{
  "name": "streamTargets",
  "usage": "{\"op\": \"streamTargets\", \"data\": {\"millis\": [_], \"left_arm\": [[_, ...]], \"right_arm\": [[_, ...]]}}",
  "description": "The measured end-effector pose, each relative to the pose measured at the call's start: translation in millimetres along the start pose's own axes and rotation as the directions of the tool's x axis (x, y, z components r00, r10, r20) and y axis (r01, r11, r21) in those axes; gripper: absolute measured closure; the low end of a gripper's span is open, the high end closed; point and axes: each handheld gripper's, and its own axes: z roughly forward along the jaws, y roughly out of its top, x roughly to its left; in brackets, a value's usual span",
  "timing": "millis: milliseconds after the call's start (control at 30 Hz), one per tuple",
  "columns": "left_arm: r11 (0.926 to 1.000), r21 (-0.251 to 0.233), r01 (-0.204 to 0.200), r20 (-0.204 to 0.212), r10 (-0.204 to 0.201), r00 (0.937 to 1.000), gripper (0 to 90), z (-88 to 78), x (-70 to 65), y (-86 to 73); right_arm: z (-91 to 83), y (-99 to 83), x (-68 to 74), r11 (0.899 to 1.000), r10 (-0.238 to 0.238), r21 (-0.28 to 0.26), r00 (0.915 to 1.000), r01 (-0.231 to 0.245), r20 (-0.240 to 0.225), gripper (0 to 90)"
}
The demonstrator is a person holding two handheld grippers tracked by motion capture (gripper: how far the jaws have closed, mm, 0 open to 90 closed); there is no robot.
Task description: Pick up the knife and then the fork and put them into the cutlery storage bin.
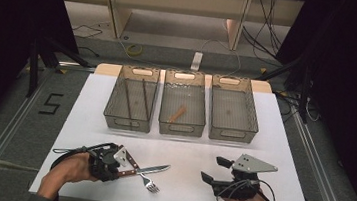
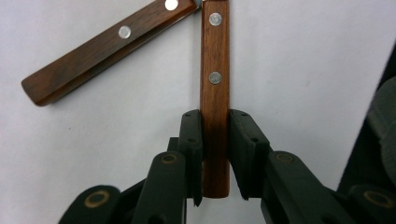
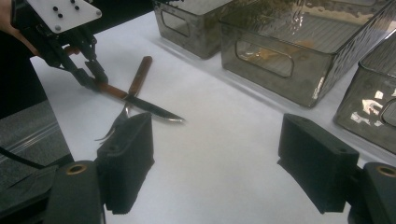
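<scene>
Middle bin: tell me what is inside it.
In the middle bin one short orange-brown stick lies slanted on the floor. The tinted, rippled walls blur the corners, so anything small there cannot be made out.

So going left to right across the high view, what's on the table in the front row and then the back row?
Front: left gripper → fork → right gripper. Back: left bin holding two dark sticks → middle bin holding a wooden piece → right bin.

Three clear bins (image 1: 183, 106) stood in a row at the upper middle of the frame; one knife (image 1: 151, 169) and one fork (image 1: 145, 178) lay crossed at lower left, with two hand-held grippers (image 1: 127, 165) below
</scene>
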Motion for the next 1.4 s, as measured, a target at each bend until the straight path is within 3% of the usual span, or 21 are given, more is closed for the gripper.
{"op": "streamTargets", "data": {"millis": [267,467,567,633,767,867,1000,1067,1100,1167,1200,1233,1267,1333,1400], "left_arm": [[0.9937,-0.096,0.057,0.025,-0.055,0.9982,75.0,-9.9,0.8,3.7],[0.9826,-0.171,0.073,0.04,-0.068,0.9969,75.1,-19.1,-0.8,11.0],[0.9635,-0.239,0.12,0.027,-0.117,0.9928,75.0,-25.1,-0.3,15.7],[0.9532,-0.273,0.13,0.013,-0.132,0.9912,75.0,-28.0,-1.4,20.7],[0.9266,-0.335,0.17,0.021,-0.173,0.9846,75.0,-30.5,-6.7,35.9],[0.9149,-0.352,0.198,0.009,-0.208,0.978,75.0,-29.5,-9.0,46.6],[0.8778,-0.408,0.252,0.005,-0.273,0.9619,75.0,-30.4,-9.4,54.4],[0.8628,-0.437,0.254,0.002,-0.282,0.9594,74.9,-32.0,-10.5,57.3],[0.8509,-0.455,0.262,0.003,-0.293,0.9562,75.0,-32.4,-11.2,58.6],[0.8388,-0.472,0.272,0.0,-0.308,0.9513,74.9,-33.1,-11.6,61.0],[0.8292,-0.484,0.28,0.007,-0.316,0.9487,74.9,-33.0,-11.7,62.1],[0.8131,-0.498,0.302,0.027,-0.333,0.9426,74.9,-32.5,-11.1,63.3],[0.8028,-0.508,0.312,0.041,-0.34,0.9396,74.9,-31.7,-10.8,64.9],[0.7982,-0.518,0.307,0.048,-0.331,0.9422,74.9,-29.8,-11.8,69.2],[0.7847,-0.532,0.317,0.058,-0.341,0.9385,74.9,-28.1,-14.0,74.7]], "right_arm": [[-0.7,0.2,-0.4,1.0,0.002,-0.004,1.0,-0.002,-0.002,27.1],[-0.5,0.4,0.3,1.0,0.003,-0.006,1.0,-0.003,-0.002,27.1],[-0.2,0.5,1.1,1.0,0.004,-0.006,1.0,-0.004,-0.006,27.1],[0.5,0.6,1.9,1.0,0.011,-0.009,0.9998,-0.011,-0.019,27.1],[3.1,1.6,3.7,0.999,0.043,-0.019,0.9982,-0.044,-0.041,27.1],[4.7,3.3,6.0,0.995,0.092,-0.031,0.9955,-0.093,-0.02,27.1],[10.4,5.1,6.0,0.974,0.217,-0.056,0.9758,-0.218,-0.031,26.9],[14.7,7.5,6.7,0.969,0.237,-0.061,0.9714,-0.238,-0.02,26.8],[16.5,8.9,6.9,0.966,0.249,-0.065,0.9684,-0.25,-0.021,26.9],[19.3,11.1,6.9,0.958,0.275,-0.073,0.9609,-0.277,-0.03,27.6],[21.0,12.4,7.4,0.954,0.29,-0.072,0.9562,-0.292,-0.036,28.6],[23.1,13.3,7.5,0.954,0.289,-0.072,0.9563,-0.292,-0.041,29.7],[24.8,14.3,8.3,0.954,0.291,-0.067,0.9559,-0.293,-0.04,30.3],[28.4,16.4,9.0,0.95,0.303,-0.06,0.9518,-0.306,-0.048,32.6],[32.0,18.4,8.4,0.942,0.327,-0.055,0.9426,-0.331,-0.067,34.2]]}}
